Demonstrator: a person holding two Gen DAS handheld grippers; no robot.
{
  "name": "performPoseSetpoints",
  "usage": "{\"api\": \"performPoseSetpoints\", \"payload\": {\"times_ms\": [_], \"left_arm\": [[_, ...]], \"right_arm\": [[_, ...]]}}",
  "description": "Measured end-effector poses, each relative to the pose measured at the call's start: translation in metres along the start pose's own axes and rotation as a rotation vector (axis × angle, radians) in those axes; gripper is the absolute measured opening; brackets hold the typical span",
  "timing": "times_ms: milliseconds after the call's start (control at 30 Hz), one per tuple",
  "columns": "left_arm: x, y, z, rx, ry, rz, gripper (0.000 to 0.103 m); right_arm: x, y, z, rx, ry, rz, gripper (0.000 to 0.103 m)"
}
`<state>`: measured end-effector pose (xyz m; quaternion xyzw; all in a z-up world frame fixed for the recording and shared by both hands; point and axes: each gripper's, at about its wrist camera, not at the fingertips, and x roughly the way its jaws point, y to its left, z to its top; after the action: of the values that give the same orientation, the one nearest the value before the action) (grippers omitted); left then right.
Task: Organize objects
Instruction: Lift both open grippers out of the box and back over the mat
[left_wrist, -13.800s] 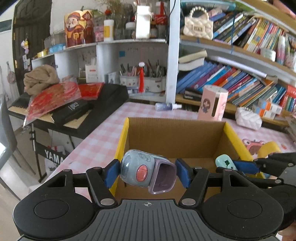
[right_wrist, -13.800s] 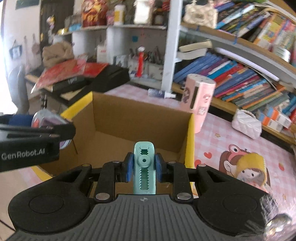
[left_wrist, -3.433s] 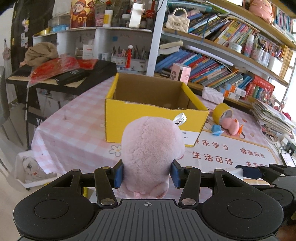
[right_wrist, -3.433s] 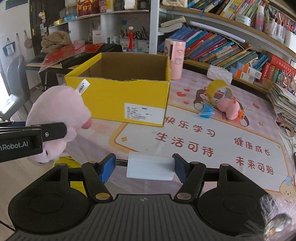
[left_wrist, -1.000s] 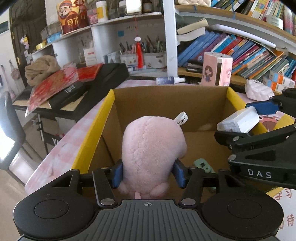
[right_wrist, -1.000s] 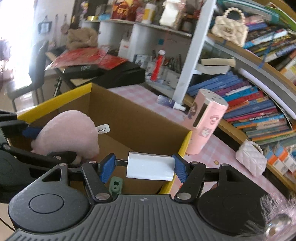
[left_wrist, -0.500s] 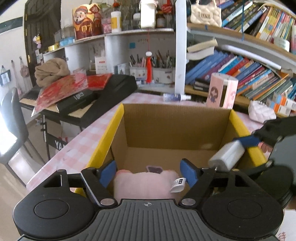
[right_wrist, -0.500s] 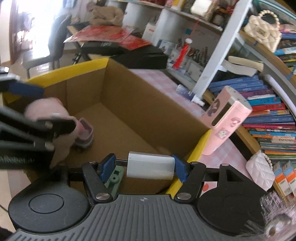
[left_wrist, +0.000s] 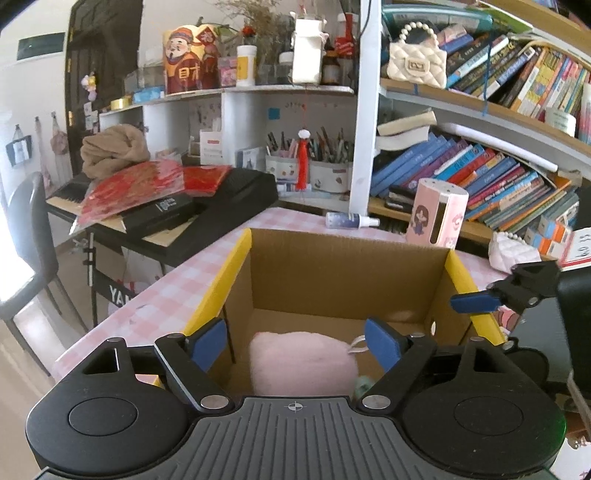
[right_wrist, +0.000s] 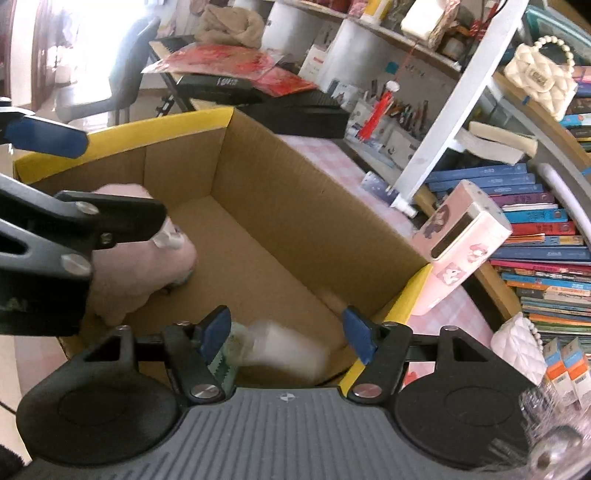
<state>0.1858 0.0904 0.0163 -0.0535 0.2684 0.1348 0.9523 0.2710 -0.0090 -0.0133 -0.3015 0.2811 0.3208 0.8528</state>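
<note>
left gripper (left_wrist: 295, 341) jaws, just spread wide, hold nothing; the pink plush toy (left_wrist: 303, 363) lies below and between its fingers in the yellow cardboard box (left_wrist: 347, 269). right gripper (right_wrist: 286, 330) gapes apart, empty, a blurred white block (right_wrist: 284, 354) below its fingers.

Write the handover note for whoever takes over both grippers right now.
Left gripper: open, jaws have just been opening; nothing between the pads. It hangs above the pink plush toy, which lies inside the yellow cardboard box.
Right gripper: open over the box's near corner. The white block shows blurred below the jaws, clear of both pads, inside the box beside a green clip.
Done: plush, white block and clip are in the box.
Left: lift both grippers clear. The pink holder and spray bottle stand outside the box; whether they belong in it I cannot tell.
</note>
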Motion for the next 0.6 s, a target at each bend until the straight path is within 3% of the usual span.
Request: {"api": "performPoseSetpoints", "payload": {"times_ms": [233,433,600], "left_arm": [[-0.023,0.008,0.000,-0.021,-0.044,-0.007,0.085],[-0.048,0.016,-0.004,-0.025,-0.074,-0.012,0.085],[-0.066,0.024,-0.017,-0.011,-0.068,-0.024,0.086]], "right_arm": [[-0.038,0.000,-0.005,0.105,-0.064,-0.067,0.066],[-0.083,-0.001,-0.018,0.299,-0.140,-0.139,0.066],[-0.109,0.010,-0.035,0.442,-0.135,-0.189,0.067]]}}
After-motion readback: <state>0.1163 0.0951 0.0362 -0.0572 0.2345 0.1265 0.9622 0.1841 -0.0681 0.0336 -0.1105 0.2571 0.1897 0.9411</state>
